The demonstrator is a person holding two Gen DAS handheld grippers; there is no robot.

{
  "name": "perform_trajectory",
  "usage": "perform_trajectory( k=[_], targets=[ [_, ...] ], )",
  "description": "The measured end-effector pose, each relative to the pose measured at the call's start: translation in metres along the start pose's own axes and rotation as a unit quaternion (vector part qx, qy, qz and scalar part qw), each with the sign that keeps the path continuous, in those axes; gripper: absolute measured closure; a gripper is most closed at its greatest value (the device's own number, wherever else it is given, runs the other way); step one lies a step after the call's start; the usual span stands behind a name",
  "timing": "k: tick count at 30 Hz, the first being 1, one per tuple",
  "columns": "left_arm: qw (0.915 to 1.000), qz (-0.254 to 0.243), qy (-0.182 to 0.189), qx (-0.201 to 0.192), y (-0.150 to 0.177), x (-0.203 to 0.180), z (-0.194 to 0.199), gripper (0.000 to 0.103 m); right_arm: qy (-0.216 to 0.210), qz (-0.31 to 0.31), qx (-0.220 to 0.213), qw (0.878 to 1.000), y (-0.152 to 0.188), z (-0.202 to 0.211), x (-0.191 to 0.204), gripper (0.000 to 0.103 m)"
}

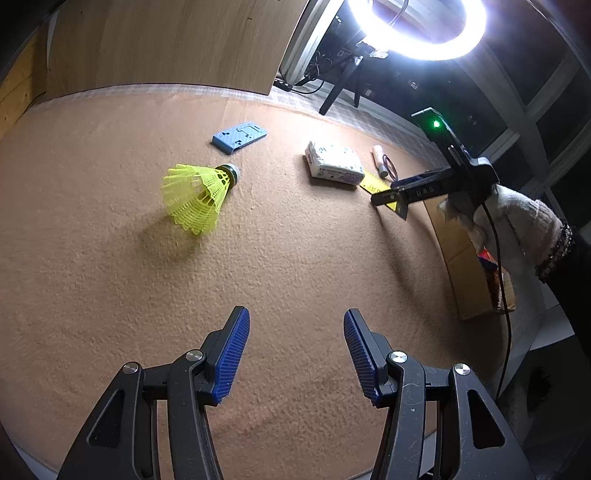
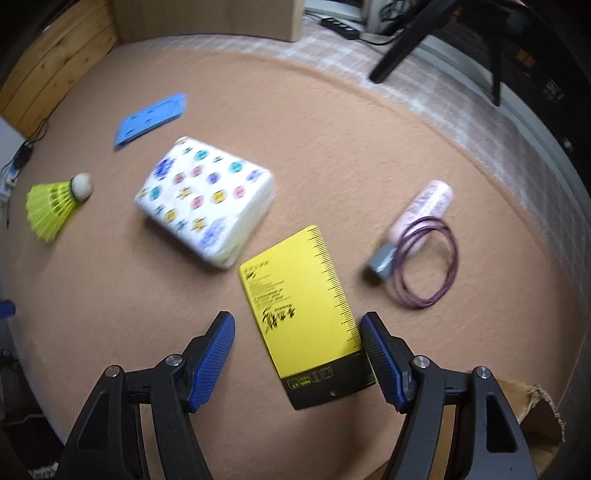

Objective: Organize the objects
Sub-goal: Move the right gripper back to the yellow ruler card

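Note:
A yellow ruler card with a black end (image 2: 301,306) lies flat on the tan mat (image 2: 332,147). My right gripper (image 2: 297,320) hovers straight over it, open, with the card's lower half between the jaws. The right pad sits at the card's edge and the left pad stands well clear. In the left wrist view that gripper (image 1: 397,202) hangs over the card (image 1: 371,183), held by a gloved hand (image 1: 517,218). My left gripper (image 1: 295,317) is open over bare mat with nothing between its fingers. A yellow shuttlecock (image 1: 197,197) lies on its side ahead of it to the left.
A patterned tissue pack (image 2: 207,199) lies just beyond the card, a blue flat plate (image 2: 151,118) farther back. A pink tube (image 2: 424,206) and a purple wire loop (image 2: 428,262) lie to the right. A cardboard box (image 1: 472,266) stands off the mat's right edge. A ring light (image 1: 417,26) glares above.

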State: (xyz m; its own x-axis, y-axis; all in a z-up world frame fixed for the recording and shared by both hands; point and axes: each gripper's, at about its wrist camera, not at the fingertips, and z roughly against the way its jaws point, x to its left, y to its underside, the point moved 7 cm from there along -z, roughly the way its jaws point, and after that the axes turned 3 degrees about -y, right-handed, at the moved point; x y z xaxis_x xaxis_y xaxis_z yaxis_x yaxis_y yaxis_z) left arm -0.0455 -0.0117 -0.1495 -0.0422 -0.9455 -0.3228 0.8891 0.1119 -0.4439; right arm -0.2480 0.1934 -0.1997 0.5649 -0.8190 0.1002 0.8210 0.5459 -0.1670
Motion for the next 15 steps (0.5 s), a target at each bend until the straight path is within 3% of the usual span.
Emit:
perform_trajectory(
  k=[5,15],
  targets=[
    [1.0,0.001,0.0,0.0,-0.0017,0.0004,-0.0009,0.046,0.012,-0.001,-0.012,1.0,-0.0036,0.0039,-0.0034,0.036],
    [1.0,0.002,-0.004,0.001,-0.0027,0.0012,-0.002,0.046,0.024,0.023,0.014,0.999,-0.0051,-0.0009,0.0031,0.036]
  ],
)
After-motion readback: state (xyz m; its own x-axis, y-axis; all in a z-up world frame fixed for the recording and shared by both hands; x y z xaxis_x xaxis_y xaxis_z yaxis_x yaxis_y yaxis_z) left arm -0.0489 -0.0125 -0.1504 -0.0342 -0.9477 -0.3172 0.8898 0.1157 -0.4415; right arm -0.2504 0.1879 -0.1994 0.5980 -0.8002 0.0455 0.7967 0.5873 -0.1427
